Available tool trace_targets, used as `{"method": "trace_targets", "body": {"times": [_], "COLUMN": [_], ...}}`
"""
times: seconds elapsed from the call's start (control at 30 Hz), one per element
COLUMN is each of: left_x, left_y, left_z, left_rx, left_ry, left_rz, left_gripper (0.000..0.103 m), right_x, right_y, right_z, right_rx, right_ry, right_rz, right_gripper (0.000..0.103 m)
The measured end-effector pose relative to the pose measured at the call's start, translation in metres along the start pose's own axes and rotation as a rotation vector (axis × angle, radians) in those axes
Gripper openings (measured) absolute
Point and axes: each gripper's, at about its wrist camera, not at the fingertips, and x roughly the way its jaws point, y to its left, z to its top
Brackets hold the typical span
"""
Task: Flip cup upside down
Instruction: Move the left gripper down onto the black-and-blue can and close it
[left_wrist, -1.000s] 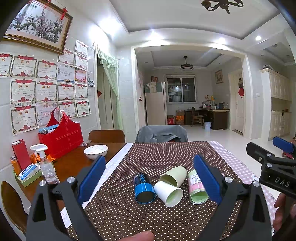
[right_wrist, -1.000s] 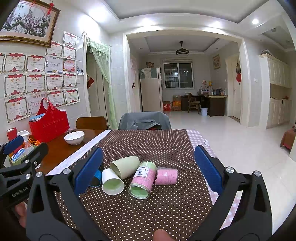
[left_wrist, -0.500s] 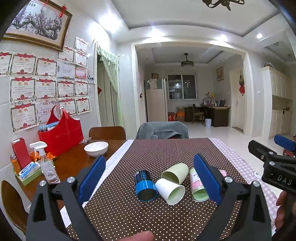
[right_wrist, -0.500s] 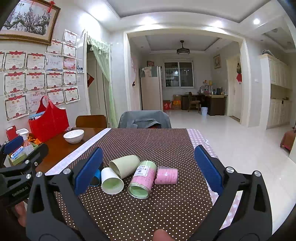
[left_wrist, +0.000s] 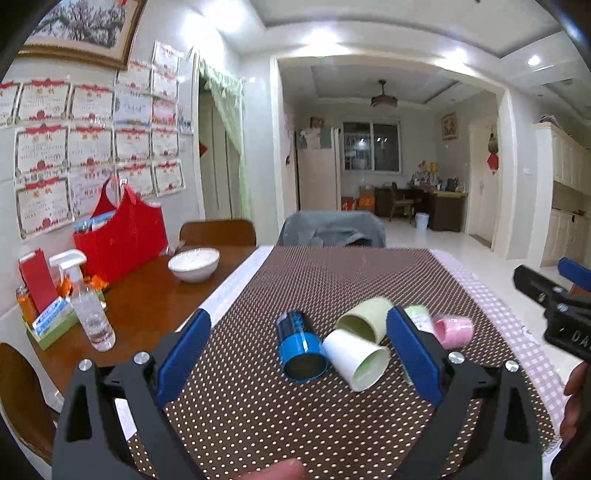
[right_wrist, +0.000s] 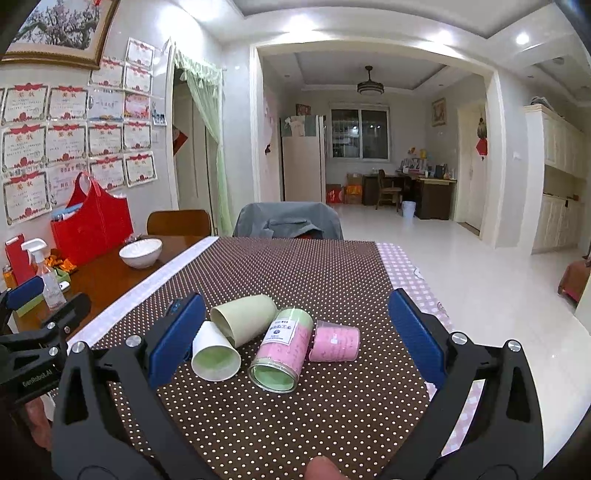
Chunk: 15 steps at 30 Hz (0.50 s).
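Note:
Several cups lie on their sides in a cluster on the brown dotted tablecloth (left_wrist: 332, 280). In the left wrist view they are a blue cup (left_wrist: 301, 349), a white cup (left_wrist: 356, 360), a pale green cup (left_wrist: 365, 319) and a small pink cup (left_wrist: 452, 332). My left gripper (left_wrist: 297, 317) is open, a little short of the blue cup and holding nothing. In the right wrist view, a pink-and-green cup (right_wrist: 284, 350) lies between the white cup (right_wrist: 214, 354) and the pink cup (right_wrist: 334, 343). My right gripper (right_wrist: 295, 299) is open and empty, just short of them.
On the bare wood at the left are a white bowl (left_wrist: 194, 263), a red bag (left_wrist: 122, 236) and a spray bottle (left_wrist: 88, 306). A chair draped with a grey jacket (right_wrist: 288, 221) stands at the far end. The table edge runs close on the right (right_wrist: 424, 295).
The left wrist view has shifted and blurred. The cups sit slightly higher in it, and the pink cup now shows past the right finger. The right gripper has barely moved. Both stay open.

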Motion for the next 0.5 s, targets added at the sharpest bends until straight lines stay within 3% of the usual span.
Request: {"method": "trace_targets", "body": {"times": [0.2, 0.5], "left_x": [0.038, 0.129], "left_y": [0.012, 0.025], "left_z": [-0.009, -0.012], "left_rx": [-0.024, -0.048], "left_ry": [0.091, 0.308], "left_rz": [0.009, -0.029], "left_gripper": [0.094, 0.094], "right_x": [0.032, 0.087], "right_y": [0.006, 0.011], "right_z": [-0.004, -0.011], "right_rx": [-0.042, -0.069], "right_ry": [0.074, 0.176], "right_rz": [0.007, 0.01], "right_gripper": [0.097, 0.097]}}
